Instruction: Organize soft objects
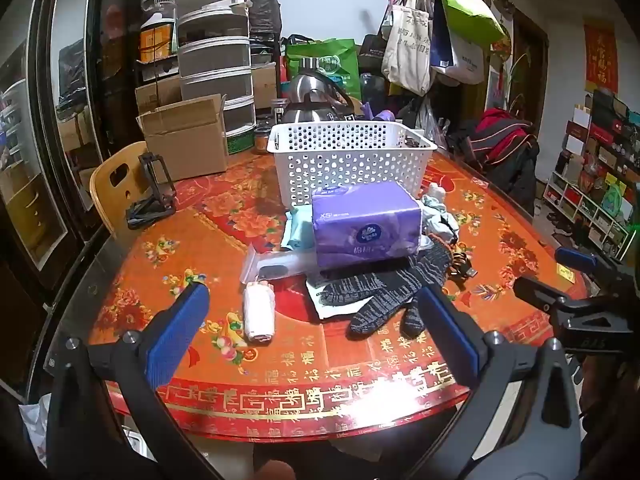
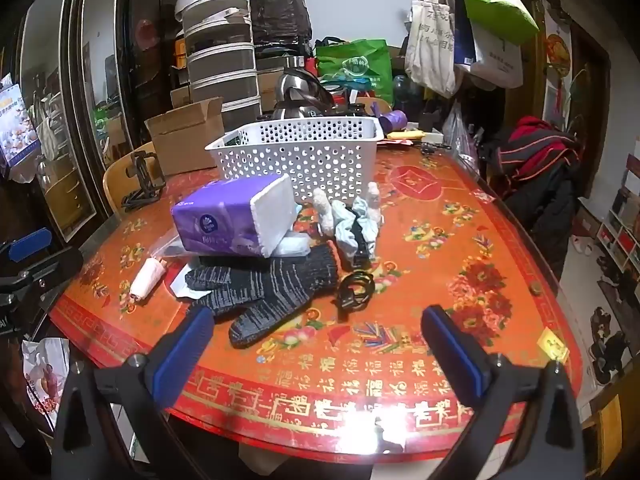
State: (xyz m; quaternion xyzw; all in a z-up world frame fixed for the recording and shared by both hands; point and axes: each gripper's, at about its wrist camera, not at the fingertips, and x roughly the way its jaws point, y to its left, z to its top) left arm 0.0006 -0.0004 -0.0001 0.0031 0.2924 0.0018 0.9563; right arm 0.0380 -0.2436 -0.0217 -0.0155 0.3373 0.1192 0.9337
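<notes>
Left wrist view shows the left gripper (image 1: 310,322) with its jaws wide apart and nothing between them, hanging over the near edge of the red flowered tabletop (image 1: 500,240). The right gripper (image 2: 318,344) is also wide open and empty above the same near edge. The soft things lie in one heap about the middle of the tabletop, just in front of the white perforated basket (image 1: 352,160), which stands nearer the far edge. On top of the heap rests a purple tissue pack (image 1: 366,224); its long axis runs about parallel to the near edge, and in the right wrist view its white end face turns to the right. In front of it lies a dark knitted glove (image 1: 384,292), flat, with the fingers pointing to the near edge and the cuff toward the pack. A small white roll (image 1: 260,312) lies alone to the left of the glove, its long axis running from the near edge toward the far one. Pale blue cloth (image 2: 352,224) is bunched behind the glove, beside the basket.
</notes>
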